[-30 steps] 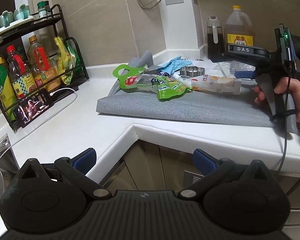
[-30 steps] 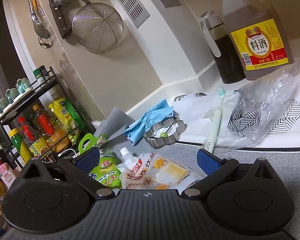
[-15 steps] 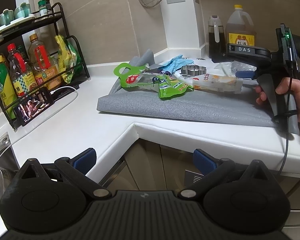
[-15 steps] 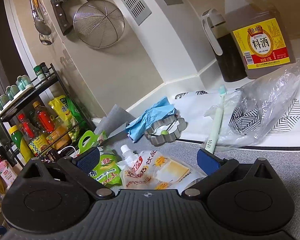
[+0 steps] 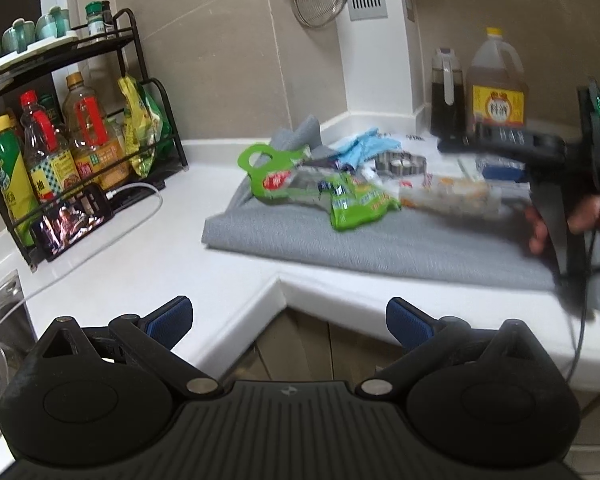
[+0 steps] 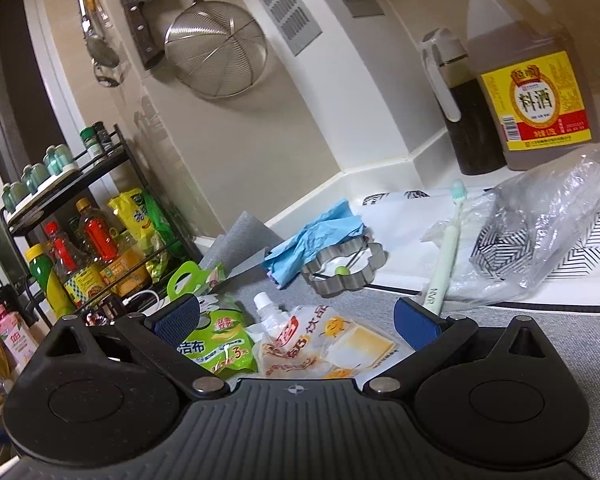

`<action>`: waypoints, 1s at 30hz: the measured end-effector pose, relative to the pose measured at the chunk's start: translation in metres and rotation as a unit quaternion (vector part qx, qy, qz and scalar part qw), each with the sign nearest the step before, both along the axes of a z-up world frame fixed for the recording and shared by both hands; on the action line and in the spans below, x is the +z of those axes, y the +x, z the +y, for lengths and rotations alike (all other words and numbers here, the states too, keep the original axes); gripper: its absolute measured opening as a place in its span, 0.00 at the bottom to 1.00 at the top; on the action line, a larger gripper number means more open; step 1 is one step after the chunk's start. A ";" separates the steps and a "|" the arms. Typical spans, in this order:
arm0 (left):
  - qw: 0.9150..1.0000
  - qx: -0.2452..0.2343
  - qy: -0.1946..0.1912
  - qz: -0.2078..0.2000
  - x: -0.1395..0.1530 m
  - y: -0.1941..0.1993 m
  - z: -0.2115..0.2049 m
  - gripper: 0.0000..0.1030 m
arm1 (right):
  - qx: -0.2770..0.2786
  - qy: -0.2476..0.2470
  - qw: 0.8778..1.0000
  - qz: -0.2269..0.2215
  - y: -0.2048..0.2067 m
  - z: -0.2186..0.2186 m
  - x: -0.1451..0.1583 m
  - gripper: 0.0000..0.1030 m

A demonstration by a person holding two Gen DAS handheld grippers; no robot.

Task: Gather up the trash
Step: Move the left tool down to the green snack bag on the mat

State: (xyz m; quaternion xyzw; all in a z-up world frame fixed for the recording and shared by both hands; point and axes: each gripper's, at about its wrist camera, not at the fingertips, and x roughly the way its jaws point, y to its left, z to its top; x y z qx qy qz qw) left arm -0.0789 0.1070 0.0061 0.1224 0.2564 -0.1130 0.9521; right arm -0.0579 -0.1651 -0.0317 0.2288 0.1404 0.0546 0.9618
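Observation:
Trash lies on a grey mat (image 5: pixel 380 236) on the white counter: green wrappers (image 5: pixel 352 200), a white-orange drink pouch (image 5: pixel 448 196) and a crumpled blue glove (image 5: pixel 364 148). My left gripper (image 5: pixel 288 318) is open and empty, off the counter's corner, well short of the trash. In the right wrist view my right gripper (image 6: pixel 296 316) is open just above the drink pouch (image 6: pixel 328 340), with a green wrapper (image 6: pixel 220 340) at its left finger. The blue glove (image 6: pixel 312 240), a toothbrush (image 6: pixel 444 256) and a clear plastic bag (image 6: pixel 540 240) lie beyond. The right gripper also shows in the left wrist view (image 5: pixel 500 172).
A metal flower-shaped ring mould (image 6: pixel 344 268) sits behind the pouch. A cooking wine jug (image 6: pixel 528 72) and a dark sauce bottle (image 6: pixel 464 108) stand at the back right. A black rack of bottles (image 5: pixel 60 140) with a phone (image 5: pixel 72 216) stands left. A sink (image 5: pixel 0 332) is lower left.
My left gripper has tilted up and turned slightly, so the scene sits lower in view. My right gripper has crept forward a little over the pouch. Both stay open.

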 end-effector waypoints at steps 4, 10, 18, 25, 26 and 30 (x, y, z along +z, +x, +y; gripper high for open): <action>0.999 0.018 -0.043 0.013 0.016 0.030 -0.002 1.00 | 0.011 -0.014 1.000 0.007 0.003 0.007 0.000 1.00; 0.991 0.046 -0.116 0.041 0.039 0.086 -0.007 1.00 | 0.025 -0.032 0.999 0.022 0.013 0.018 0.000 1.00; 0.965 0.060 -0.220 0.131 0.048 0.169 -0.032 1.00 | 0.010 -0.126 0.992 0.021 0.020 0.032 0.017 1.00; 0.966 0.064 -0.172 0.181 0.013 0.217 -0.069 1.00 | -0.018 -0.209 0.962 0.176 0.056 0.042 -0.005 1.00; 0.965 0.069 -0.164 0.191 0.004 0.224 -0.072 1.00 | -0.020 -0.224 0.958 0.179 0.056 0.045 -0.007 1.00; 0.965 0.082 -0.134 0.211 -0.027 0.243 -0.071 1.00 | -0.020 -0.226 0.957 0.181 0.055 0.045 -0.009 1.00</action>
